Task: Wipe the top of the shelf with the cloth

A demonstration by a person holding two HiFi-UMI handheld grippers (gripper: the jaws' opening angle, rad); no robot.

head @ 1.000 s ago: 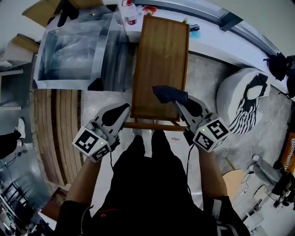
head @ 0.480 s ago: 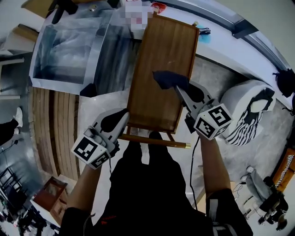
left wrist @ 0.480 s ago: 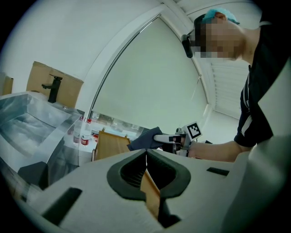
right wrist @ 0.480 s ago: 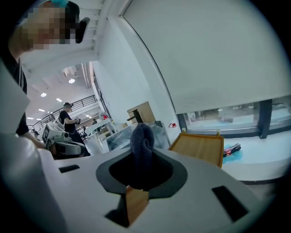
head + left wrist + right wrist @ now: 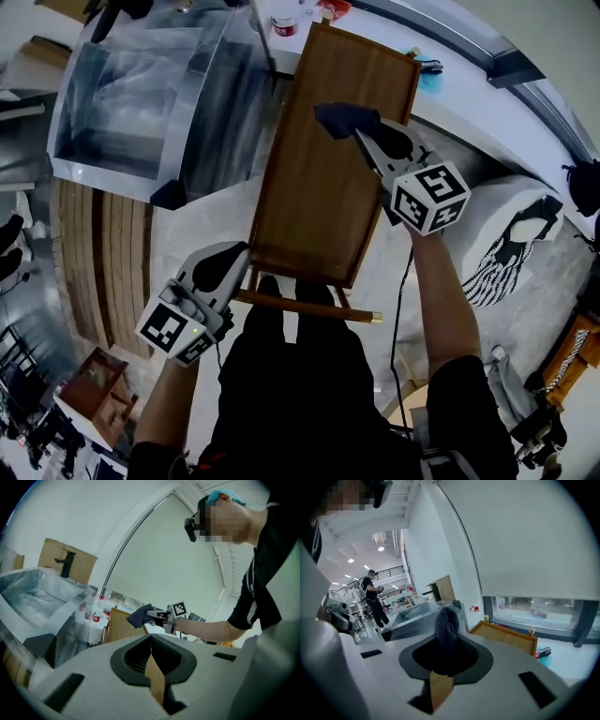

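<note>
The wooden shelf top [image 5: 323,178] runs away from me in the head view. A dark blue cloth [image 5: 343,116] rests over its far right part, and my right gripper [image 5: 364,133] is shut on it, with its marker cube [image 5: 428,196] trailing over the shelf's right edge. In the right gripper view the cloth [image 5: 446,626] bunches up between the jaws, with the shelf [image 5: 506,637] beyond. My left gripper [image 5: 236,251] hangs just off the shelf's near left corner, jaws shut on nothing. The left gripper view shows its shut tips [image 5: 151,637], the cloth [image 5: 139,616] and the shelf [image 5: 118,626].
A clear-walled tank [image 5: 131,94] stands left of the shelf. Red-capped bottles [image 5: 284,22] sit on a white ledge behind it. A white rounded seat with a striped cover [image 5: 511,234] is at the right. Wooden slats [image 5: 103,253] lie at the left. A person [image 5: 374,597] stands far off.
My right gripper has pushed the cloth along the shelf top from the near end toward the far end. The left gripper has stayed by the near left corner.
</note>
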